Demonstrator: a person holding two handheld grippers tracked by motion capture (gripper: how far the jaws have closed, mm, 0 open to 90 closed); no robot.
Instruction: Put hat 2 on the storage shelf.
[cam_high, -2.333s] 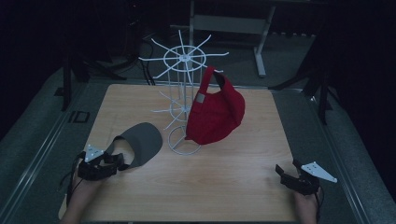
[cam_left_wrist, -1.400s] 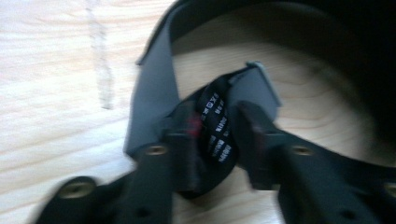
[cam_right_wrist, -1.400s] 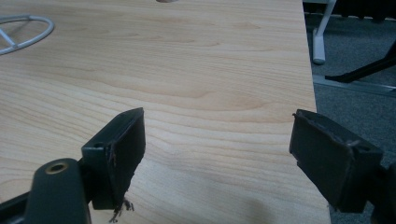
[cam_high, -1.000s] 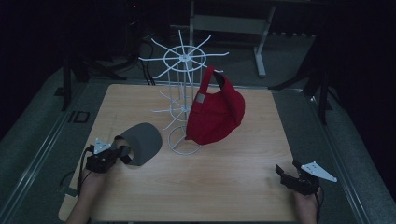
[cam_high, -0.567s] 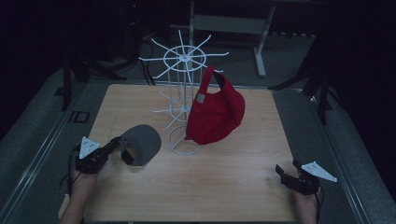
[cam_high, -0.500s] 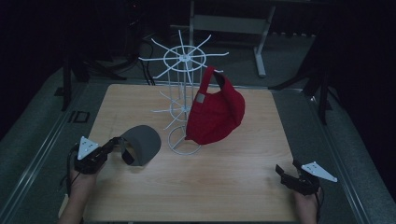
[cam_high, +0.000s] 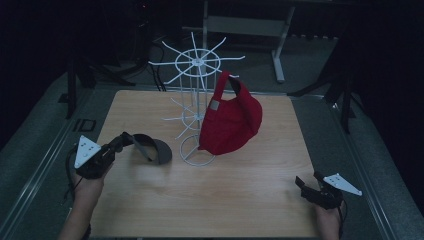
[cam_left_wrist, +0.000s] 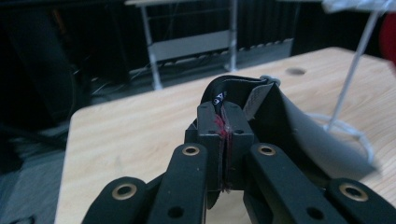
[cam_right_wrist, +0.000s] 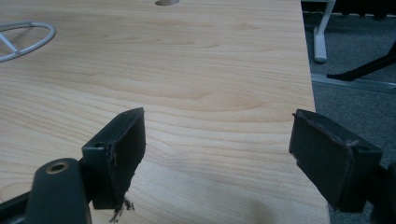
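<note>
Broadly: wooden worktop (cam_high: 240, 200), white wire cap rack (cam_high: 197, 100) standing at its middle, red cap (cam_high: 230, 122) hanging on one prong. Grey cap (cam_high: 152, 148) lifted off the wood just left of the rack base, pinched by its rear edge in the left tongs (cam_left_wrist: 224, 130), clenched tight. Right tongs (cam_right_wrist: 215, 154) released, spread wide low over the near right corner. Likely risks: thin pinch slipping, brim snagging a wire arm, light rack tipping. No containers present.

Dim, underexposed; surroundings black, near foreground perhaps slightly blurred.
</note>
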